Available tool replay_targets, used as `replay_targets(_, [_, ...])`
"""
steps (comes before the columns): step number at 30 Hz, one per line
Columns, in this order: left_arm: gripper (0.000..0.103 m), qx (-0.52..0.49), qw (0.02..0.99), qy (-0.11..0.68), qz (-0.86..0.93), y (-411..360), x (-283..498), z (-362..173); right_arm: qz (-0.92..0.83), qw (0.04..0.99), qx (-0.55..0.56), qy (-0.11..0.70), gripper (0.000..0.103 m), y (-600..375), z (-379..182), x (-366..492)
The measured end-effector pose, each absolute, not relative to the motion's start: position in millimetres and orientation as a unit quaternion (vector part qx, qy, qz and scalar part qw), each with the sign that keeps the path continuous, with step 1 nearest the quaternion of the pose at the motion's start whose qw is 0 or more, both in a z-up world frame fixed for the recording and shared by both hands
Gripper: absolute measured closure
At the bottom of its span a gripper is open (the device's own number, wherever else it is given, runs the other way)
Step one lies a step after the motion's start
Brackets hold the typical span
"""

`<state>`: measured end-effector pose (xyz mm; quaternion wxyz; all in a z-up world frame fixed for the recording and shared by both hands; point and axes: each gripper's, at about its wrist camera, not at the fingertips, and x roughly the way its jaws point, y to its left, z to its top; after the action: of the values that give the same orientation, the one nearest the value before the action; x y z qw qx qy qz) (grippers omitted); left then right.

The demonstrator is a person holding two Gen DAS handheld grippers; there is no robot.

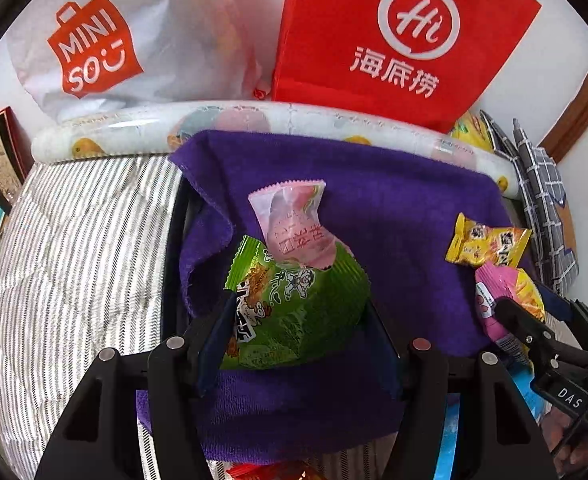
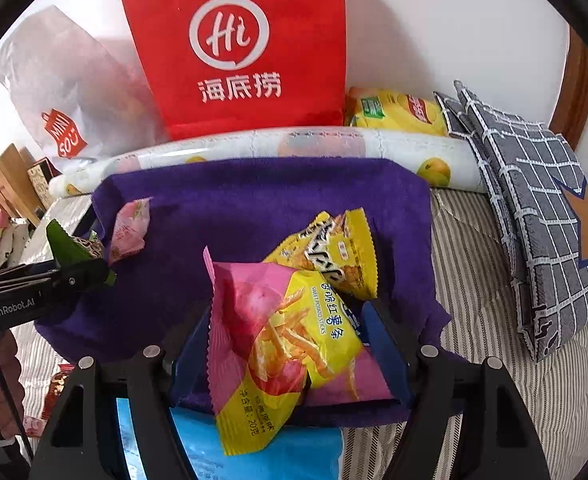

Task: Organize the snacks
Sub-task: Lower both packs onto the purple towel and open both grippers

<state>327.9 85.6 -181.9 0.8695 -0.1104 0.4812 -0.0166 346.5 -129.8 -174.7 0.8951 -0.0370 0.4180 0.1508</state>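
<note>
Midway by my reading: left gripper (image 1: 294, 320) is clamped on the green packet (image 1: 294, 308), right gripper (image 2: 290, 340) on the sweet-potato packet (image 2: 290, 344), both over the purple towel (image 1: 374, 200), pink (image 1: 294, 224) and yellow (image 1: 488, 246) packets loose at twelve o'clock of each

Left gripper (image 1: 298, 320) at bottom centre, jaws closed on green snack packet (image 1: 294, 304) over purple towel (image 1: 374, 200). Pale pink packet (image 1: 294, 224) lies just above it, overlapping the green one's top edge. Right edge: yellow packet (image 1: 488, 246), below it pink-and-yellow packet (image 1: 498, 292) in the right gripper (image 1: 534, 320). Top: white MINISO bag (image 1: 134, 40) on the left, red bag (image 1: 398, 40) on the right, fruit-print roll (image 1: 134, 136) beneath them. Striped bedding (image 1: 74, 260) at left.
</note>
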Motion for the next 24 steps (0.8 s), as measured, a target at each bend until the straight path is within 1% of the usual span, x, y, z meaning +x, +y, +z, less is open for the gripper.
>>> replay_targets(7, [0.041, -0.11, 0.865, 0.488, -0.026, 83, 328, -190, 0.135, 0.895, -0.052, 0.423, 0.03, -125, -174, 346])
replay_targets(9, [0.04, -0.103, 0.866, 0.488, -0.029, 82, 328, -189, 0.128, 0.894, -0.054, 0.426, 0.028, -124, -173, 345])
replay_targets(10, [0.039, -0.102, 0.866, 0.488, -0.03, 82, 328, -189, 0.124, 0.893, -0.051, 0.43, 0.025, -125, -172, 344])
replay_targets(11, [0.037, -0.1, 0.867, 0.488, -0.028, 81, 328, -188, 0.122, 0.891, -0.045, 0.434, 0.022, -125, -171, 343])
replay_targets(13, [0.032, -0.105, 0.867, 0.486, -0.031, 80, 329, -185, 0.118, 0.891, -0.039, 0.436, 0.022, -127, -168, 339])
replay_targets(15, [0.024, -0.107, 0.867, 0.485, -0.034, 80, 326, -181, 0.115, 0.893, -0.037, 0.434, 0.02, -127, -163, 333])
replay_targets(17, [0.021, -0.101, 0.873, 0.477, -0.029, 77, 320, -172, 0.111, 0.896, -0.035, 0.428, 0.014, -129, -155, 325])
replay_targets(20, [0.017, -0.074, 0.884, 0.462, -0.018, 70, 306, -156, 0.101, 0.904, -0.037, 0.415, 0.014, -129, -144, 314])
replay_targets(24, [0.017, -0.072, 0.884, 0.461, -0.016, 71, 288, -142, 0.107, 0.908, -0.019, 0.405, 0.014, -133, -128, 295])
